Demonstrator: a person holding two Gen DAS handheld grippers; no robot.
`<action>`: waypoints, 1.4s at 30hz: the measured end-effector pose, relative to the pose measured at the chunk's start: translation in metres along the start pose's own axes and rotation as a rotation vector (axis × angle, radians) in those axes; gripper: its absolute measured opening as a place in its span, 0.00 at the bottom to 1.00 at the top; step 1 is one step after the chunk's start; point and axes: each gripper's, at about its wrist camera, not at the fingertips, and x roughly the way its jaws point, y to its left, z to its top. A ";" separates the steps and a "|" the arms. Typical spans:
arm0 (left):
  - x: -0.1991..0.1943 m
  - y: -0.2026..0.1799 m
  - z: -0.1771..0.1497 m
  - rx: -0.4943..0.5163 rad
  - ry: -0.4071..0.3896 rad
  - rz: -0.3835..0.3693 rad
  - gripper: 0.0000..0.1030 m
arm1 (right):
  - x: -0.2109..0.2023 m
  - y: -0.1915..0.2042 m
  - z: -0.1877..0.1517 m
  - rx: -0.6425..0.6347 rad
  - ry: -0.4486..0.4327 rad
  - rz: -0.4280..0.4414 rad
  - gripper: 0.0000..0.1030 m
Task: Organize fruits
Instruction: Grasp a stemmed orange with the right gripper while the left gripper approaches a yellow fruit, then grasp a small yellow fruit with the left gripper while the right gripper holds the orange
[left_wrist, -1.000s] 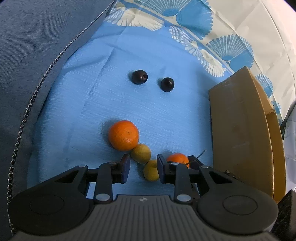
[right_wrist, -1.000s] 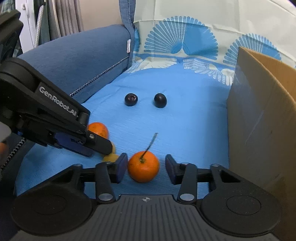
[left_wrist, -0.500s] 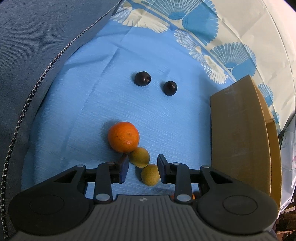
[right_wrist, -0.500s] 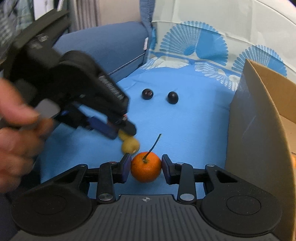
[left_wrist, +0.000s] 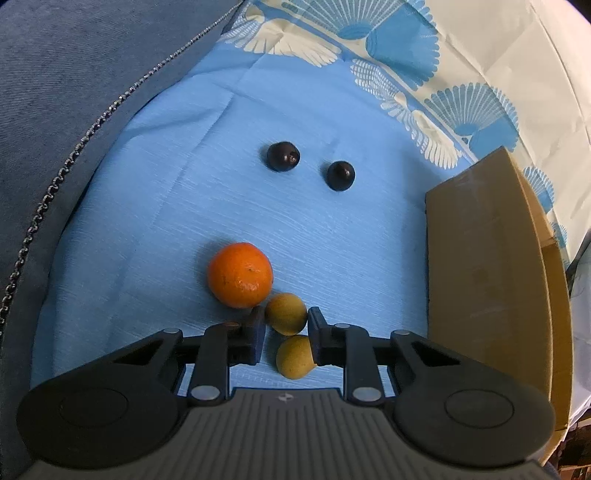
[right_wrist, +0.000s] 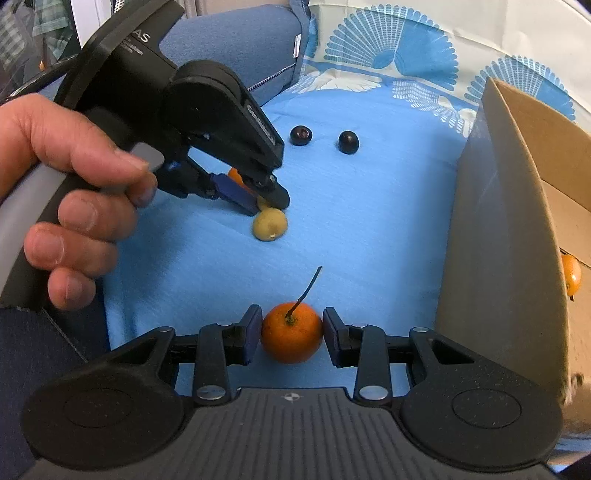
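My right gripper (right_wrist: 291, 338) is shut on a small orange with a thin stem (right_wrist: 291, 336), held above the blue cloth. My left gripper (left_wrist: 286, 332) is open and low over the cloth, its fingers either side of a yellow-green fruit (left_wrist: 286, 313); a second one (left_wrist: 295, 356) lies just behind, against the right finger. A larger orange (left_wrist: 240, 275) touches the first yellow fruit on its left. Two dark plums (left_wrist: 283, 156) (left_wrist: 340, 175) lie farther off. The left gripper also shows in the right wrist view (right_wrist: 267, 203), over a yellow fruit (right_wrist: 269, 224).
An open cardboard box (left_wrist: 487, 280) stands at the right; in the right wrist view it (right_wrist: 509, 206) holds an orange (right_wrist: 570, 275). A blue sofa cushion (left_wrist: 74, 92) rises on the left. The blue cloth (left_wrist: 166, 221) has a fan-patterned border at the back.
My right gripper has closed on the stemmed orange and lifted it back from the cloth. My left gripper has shifted so the first yellow fruit sits between its fingers.
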 end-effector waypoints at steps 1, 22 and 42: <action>-0.002 0.000 0.000 0.002 -0.007 -0.005 0.26 | 0.000 0.001 -0.001 -0.004 0.001 -0.004 0.37; -0.046 -0.019 -0.037 0.272 0.059 0.135 0.26 | -0.010 0.000 -0.015 -0.028 -0.032 -0.051 0.37; -0.014 -0.022 -0.043 0.327 0.194 0.257 0.27 | 0.002 0.002 -0.014 -0.031 0.002 -0.061 0.38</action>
